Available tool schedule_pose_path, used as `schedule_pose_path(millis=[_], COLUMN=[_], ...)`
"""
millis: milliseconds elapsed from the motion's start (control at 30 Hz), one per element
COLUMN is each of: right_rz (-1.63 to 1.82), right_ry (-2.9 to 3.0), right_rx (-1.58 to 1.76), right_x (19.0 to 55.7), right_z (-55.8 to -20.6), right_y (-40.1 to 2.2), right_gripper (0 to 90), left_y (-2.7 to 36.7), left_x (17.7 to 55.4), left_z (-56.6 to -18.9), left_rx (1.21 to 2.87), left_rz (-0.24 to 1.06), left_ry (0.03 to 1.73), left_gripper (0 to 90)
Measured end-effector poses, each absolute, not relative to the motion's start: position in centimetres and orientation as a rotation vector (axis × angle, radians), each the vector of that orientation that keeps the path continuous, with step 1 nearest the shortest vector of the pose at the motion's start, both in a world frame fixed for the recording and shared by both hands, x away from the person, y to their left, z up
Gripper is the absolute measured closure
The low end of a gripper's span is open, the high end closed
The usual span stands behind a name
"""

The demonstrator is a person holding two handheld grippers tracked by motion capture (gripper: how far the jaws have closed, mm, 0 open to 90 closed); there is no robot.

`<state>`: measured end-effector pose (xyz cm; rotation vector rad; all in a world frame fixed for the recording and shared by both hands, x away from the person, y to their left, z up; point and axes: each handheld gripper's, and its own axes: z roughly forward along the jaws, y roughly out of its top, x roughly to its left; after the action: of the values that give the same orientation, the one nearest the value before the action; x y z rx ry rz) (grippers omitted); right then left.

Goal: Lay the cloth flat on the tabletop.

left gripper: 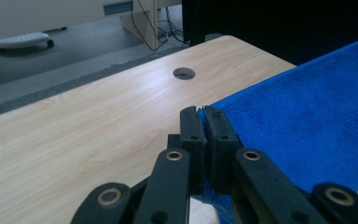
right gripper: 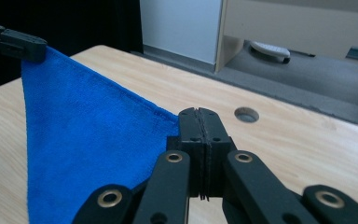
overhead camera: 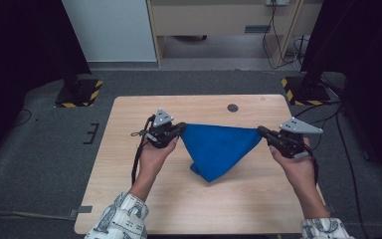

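Two sets of jaws clamped tight, each pinching one corner of the blue towel: left gripper on its left corner, right gripper on its right. Towel's top edge stretched taut between them, rest hanging in a point, tip touching or just above the wooden table. Cable hole beyond the towel. Risk: grips are thin, right at the hem; pulling hands further apart could yank a corner free, towel then drops in a heap.
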<state>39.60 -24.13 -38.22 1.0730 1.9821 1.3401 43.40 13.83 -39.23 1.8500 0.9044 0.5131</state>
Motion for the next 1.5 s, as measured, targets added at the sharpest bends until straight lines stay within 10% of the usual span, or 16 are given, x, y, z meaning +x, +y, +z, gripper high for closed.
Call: schedule_pose_path(millis=[767, 1500], right_rz=[1.321, 1.378], right_ry=[2.023, 1.972], right_rx=[1.104, 1.02], right_x=[44.5, 41.9], right_z=[-38.9, -35.6], right_y=[-23.0, -23.1], right_gripper=[89.7, 89.6], left_y=[15.0, 15.4], left_x=[46.2, 43.8], left_z=[-39.4, -36.9], left_rx=[1.812, 1.769], left_rz=[0.517, 0.563], left_ry=[0.97, 0.902], left_gripper=[87.0, 87.0])
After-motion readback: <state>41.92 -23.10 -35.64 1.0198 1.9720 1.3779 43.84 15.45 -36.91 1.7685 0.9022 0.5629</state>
